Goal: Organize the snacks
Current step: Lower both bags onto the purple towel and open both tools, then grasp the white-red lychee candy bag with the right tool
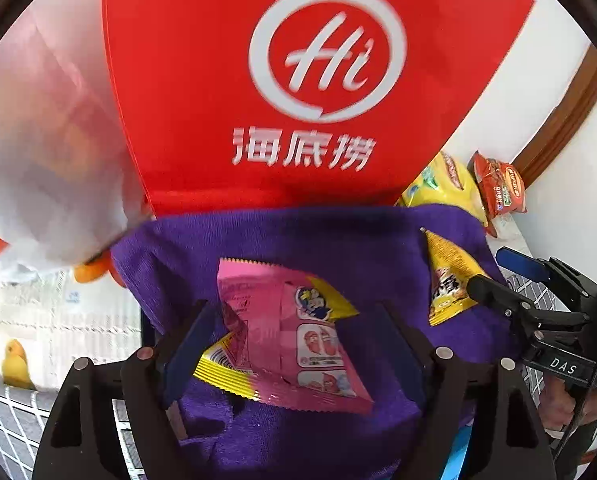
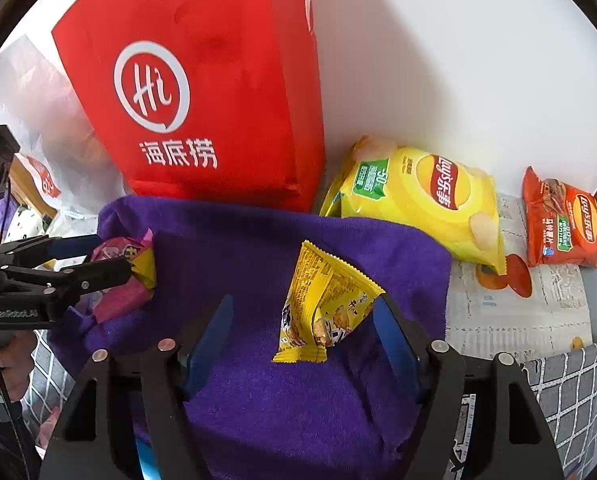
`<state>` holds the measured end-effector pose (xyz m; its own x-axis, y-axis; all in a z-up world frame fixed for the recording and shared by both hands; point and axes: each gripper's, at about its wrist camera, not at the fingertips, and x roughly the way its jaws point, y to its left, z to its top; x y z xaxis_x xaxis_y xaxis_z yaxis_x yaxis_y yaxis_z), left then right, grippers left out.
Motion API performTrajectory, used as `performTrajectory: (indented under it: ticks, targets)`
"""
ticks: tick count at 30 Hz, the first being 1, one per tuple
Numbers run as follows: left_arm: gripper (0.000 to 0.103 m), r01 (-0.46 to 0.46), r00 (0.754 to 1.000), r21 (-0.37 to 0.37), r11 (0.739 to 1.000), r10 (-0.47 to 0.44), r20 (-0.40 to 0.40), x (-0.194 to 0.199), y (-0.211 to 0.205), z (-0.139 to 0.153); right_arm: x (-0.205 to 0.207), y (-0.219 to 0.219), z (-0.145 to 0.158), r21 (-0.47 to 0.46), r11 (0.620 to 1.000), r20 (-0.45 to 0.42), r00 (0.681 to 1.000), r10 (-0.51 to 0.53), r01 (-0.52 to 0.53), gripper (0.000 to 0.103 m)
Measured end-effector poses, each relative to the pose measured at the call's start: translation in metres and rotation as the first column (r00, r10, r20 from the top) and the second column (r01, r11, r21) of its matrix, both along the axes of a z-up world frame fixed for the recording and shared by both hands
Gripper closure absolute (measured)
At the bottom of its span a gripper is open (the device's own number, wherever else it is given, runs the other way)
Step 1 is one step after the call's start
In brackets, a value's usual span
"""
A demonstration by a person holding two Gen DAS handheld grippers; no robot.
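The pink snack packet (image 1: 286,336) lies on the purple towel (image 1: 298,240) between the spread fingers of the left tongs (image 1: 298,344). To its right, the yellow snack packet (image 2: 326,304) sits inside the released right tongs (image 2: 302,340), touching their right finger. Behind stand a red Haidilao bag (image 2: 202,80), a yellow Lay's bag (image 2: 418,200) and a red Lay's bag (image 2: 562,224).

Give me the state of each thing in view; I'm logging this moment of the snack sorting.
Left gripper: jaws open around the pink packet.
Right gripper: jaws open around the yellow packet.
Pink packet: sealed, on the purple towel.
Yellow packet: sealed, crumpled, on the towel.
Yellow chip bag: sealed, lying flat.
Red chip bag: sealed, lying flat.
Red tote bag: upright.
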<state>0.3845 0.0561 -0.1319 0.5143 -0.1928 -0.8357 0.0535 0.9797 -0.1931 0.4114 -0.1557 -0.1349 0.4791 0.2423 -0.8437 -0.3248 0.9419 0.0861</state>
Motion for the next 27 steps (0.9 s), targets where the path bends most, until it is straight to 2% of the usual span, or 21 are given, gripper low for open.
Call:
performTrajectory:
  ticks: [9, 14, 18, 21, 24, 27]
  targets:
    - [0.021, 0.018, 0.996, 0.016, 1.0, -0.019, 0.083, -0.013, -0.001, 0.027, -0.012, -0.002, 0.024, 0.007, 0.999, 0.097, 0.995, -0.034, 0.033, 0.029]
    - [0.021, 0.033, 0.985, -0.029, 0.999, -0.027, 0.168, -0.027, 0.002, 0.046, -0.022, -0.002, 0.039, 0.031, 0.999, 0.147, 0.989, -0.027, 0.023, 0.029]
    - [0.021, 0.07, 0.977, 0.009, 0.997, -0.071, 0.201, -0.031, -0.006, 0.055, -0.032, 0.002, 0.05, 0.026, 0.999, 0.183, 0.982, -0.035, 0.03, 0.029]
    - [0.021, 0.079, 0.981, 0.036, 0.996, -0.084, 0.176, -0.034, -0.013, 0.057, -0.037, 0.007, 0.053, 0.025, 1.0, 0.132, 0.991, -0.014, 0.011, 0.029]
    - [0.02, 0.038, 0.991, 0.06, 0.997, -0.046, 0.127, -0.033, -0.015, 0.057, -0.043, 0.01, 0.056, -0.031, 0.999, 0.115, 0.993, -0.022, 0.025, 0.028]
    - [0.019, 0.039, 0.991, 0.045, 0.998, -0.044, 0.128, -0.036, -0.013, 0.061, -0.054, 0.009, 0.063, -0.088, 0.994, 0.137, 0.989, -0.051, 0.063, 0.016]
